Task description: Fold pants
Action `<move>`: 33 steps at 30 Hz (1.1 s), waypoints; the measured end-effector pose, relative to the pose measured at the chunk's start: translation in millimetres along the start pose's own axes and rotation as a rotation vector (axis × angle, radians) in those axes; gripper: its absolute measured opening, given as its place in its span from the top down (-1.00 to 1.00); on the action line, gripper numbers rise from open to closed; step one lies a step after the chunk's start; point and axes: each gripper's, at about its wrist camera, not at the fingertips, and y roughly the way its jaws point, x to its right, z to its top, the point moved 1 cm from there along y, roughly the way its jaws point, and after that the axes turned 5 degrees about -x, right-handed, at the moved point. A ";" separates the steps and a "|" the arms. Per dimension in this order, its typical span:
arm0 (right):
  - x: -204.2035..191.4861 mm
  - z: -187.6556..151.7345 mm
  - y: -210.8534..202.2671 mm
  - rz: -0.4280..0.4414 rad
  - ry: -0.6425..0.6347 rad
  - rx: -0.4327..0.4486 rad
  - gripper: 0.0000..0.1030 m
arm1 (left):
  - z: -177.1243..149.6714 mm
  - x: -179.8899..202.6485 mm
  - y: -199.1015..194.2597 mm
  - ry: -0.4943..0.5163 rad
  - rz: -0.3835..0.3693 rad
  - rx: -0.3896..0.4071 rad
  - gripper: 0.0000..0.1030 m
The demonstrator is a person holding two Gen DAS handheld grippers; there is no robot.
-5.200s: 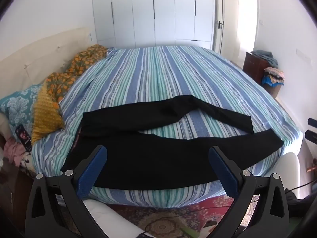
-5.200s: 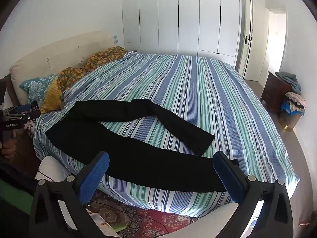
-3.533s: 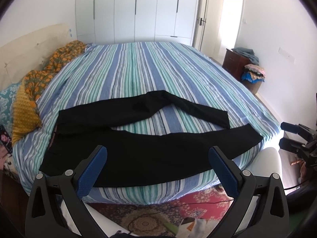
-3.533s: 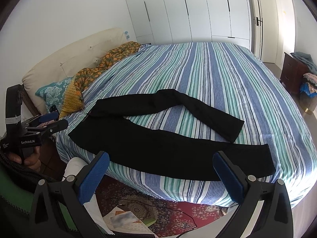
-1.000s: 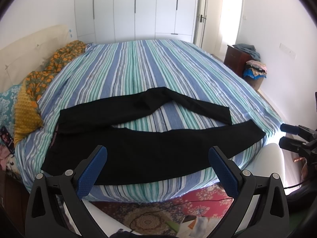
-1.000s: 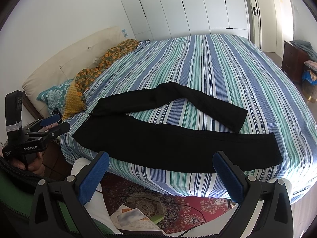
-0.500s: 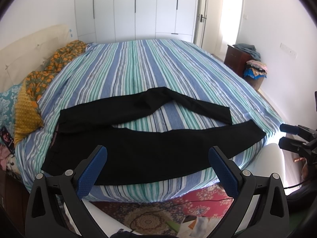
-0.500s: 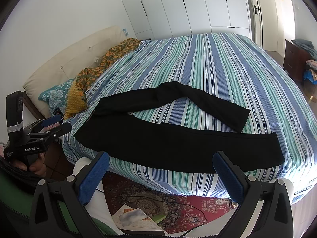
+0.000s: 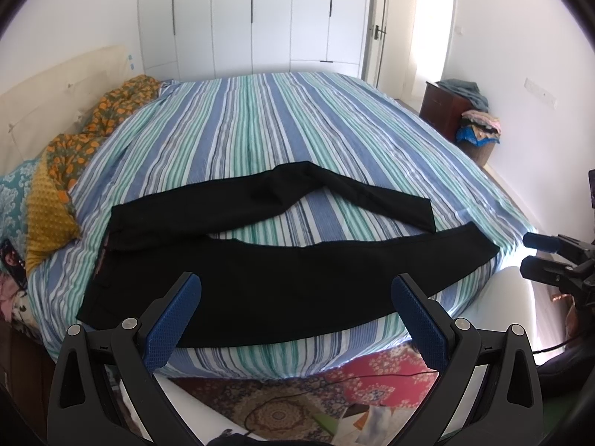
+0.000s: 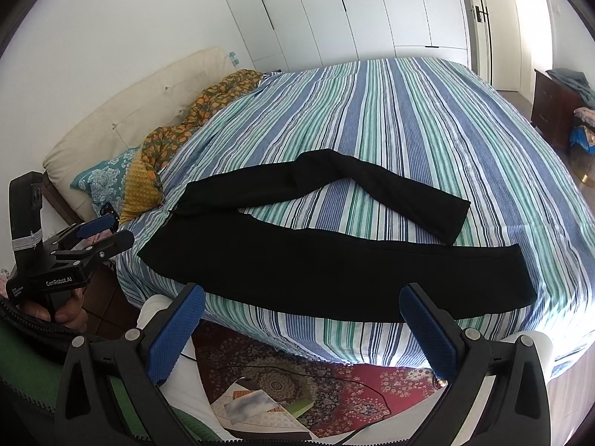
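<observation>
Black pants [image 9: 275,278] lie flat on the striped bed [image 9: 260,130], waistband at the left, legs running right. The near leg is straight along the bed's front edge; the far leg [image 9: 334,193] bends and angles away from it. In the right wrist view the same pants [image 10: 334,267] show the same spread. My left gripper [image 9: 295,308] is open, held in the air short of the bed edge over the near leg. My right gripper [image 10: 301,319] is also open and empty, off the bed's front edge. Each gripper appears in the other's view, the left gripper [image 10: 108,230] and the right gripper [image 9: 535,256].
Patterned pillows and an orange quilt [image 9: 74,148] line the headboard at left. White wardrobes [image 9: 253,18] stand behind the bed. A dark cabinet with piled clothes [image 9: 465,115] sits at the right wall. A red rug [image 10: 334,383] with papers and a cable covers the floor below.
Over several seconds both views swung and settled on the bed; in the last second hardly anything has moved. The pants lie as before and both grippers stay open.
</observation>
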 end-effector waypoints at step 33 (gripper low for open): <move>-32.6 11.3 25.0 -0.030 -0.120 0.052 -1.00 | 5.0 23.8 35.0 0.077 0.031 -0.039 -0.99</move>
